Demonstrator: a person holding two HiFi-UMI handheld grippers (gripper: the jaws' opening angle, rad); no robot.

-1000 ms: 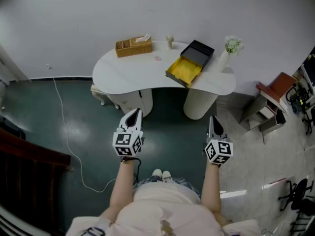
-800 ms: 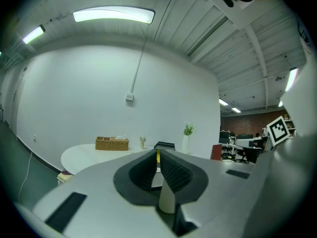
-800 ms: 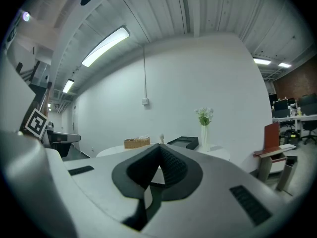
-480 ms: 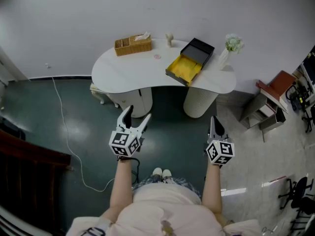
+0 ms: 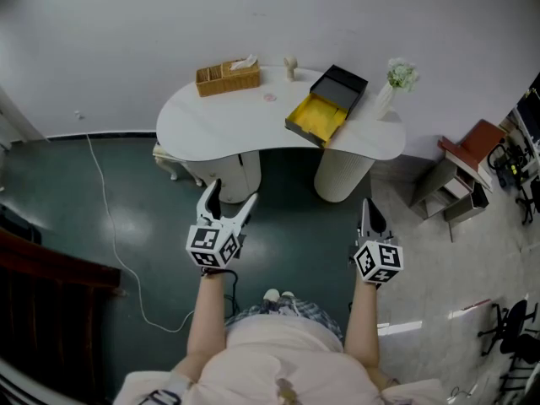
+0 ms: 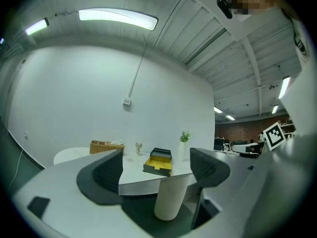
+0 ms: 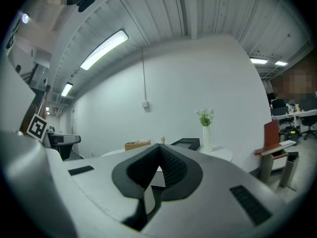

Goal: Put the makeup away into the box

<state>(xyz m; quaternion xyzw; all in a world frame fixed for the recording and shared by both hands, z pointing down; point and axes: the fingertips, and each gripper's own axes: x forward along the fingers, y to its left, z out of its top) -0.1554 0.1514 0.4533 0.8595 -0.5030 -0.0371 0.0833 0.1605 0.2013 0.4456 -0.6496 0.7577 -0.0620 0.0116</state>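
Observation:
An open black box (image 5: 323,115) with a yellow lining lies on the white curved table (image 5: 211,129), its lid (image 5: 344,85) propped behind it. A small pink item (image 5: 270,97) and a small pale upright item (image 5: 291,67) stand near the table's back edge. Both grippers hang level over the floor, well short of the table. My left gripper (image 5: 231,194) has just been opening and stands wide open with nothing between its fingers; the box (image 6: 158,162) shows far off between them. My right gripper (image 5: 368,206) is shut and empty, its tip (image 7: 159,148) pointing toward the table.
A wicker basket (image 5: 228,78) sits at the table's back left, and a vase of flowers (image 5: 392,87) at its right end. White pedestals (image 5: 342,175) hold the table up. A red-topped side unit (image 5: 468,163) stands at the right. A cable (image 5: 110,218) runs across the green floor.
The left gripper's jaws have gone from shut to wide open, and it has shifted slightly left. The right gripper has kept still.

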